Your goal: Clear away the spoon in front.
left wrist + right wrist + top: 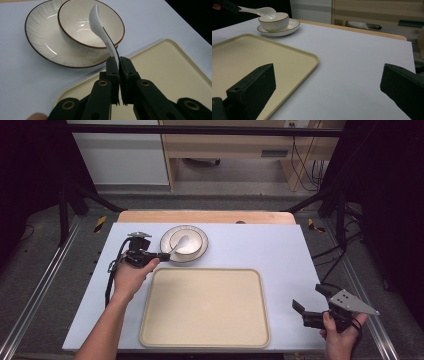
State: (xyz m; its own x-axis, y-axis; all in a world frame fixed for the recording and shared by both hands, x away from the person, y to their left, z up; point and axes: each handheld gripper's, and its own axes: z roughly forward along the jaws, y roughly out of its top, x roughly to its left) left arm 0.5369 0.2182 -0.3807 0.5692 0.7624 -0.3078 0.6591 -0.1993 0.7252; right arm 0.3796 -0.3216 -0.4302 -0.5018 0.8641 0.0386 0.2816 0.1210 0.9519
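In the high view, a bare arm comes up from the bottom left of the frame, and its hand [131, 277] holds the left gripper [166, 255] at the left side of the white table [260, 247]. The jaws are pressed tight on the handle of a white spoon [180, 244]. The spoon's scoop end is over a small bowl [182, 241], but it is hard to tell if it touches the bowl. The bowl sits on a plate [199, 251] with a thin dark rim, near the top middle of the table. In the left gripper view the spoon [100, 27] sticks up from the two black jaws, and its handle end is hidden between them. The bowl [75, 37] hides part of the plate [42, 45] there, and the top edge of the frame cuts both off. In the lower middle of the high view lies a big tan tray [205, 307], just below the plate. A strip of bare wood [205, 216] shows at the far edge of the table. At the lower right of the high view, another hand [340, 335], cut off by the bottom edge, holds the right gripper [311, 299] over the table's right edge. Its jaws are spread wide apart and hold nothing. In the right gripper view the two jaws are cut off by the frame, and the spoon [259, 11], bowl [274, 22] and plate [289, 27] sit small in the upper left, beyond the tray [287, 57].
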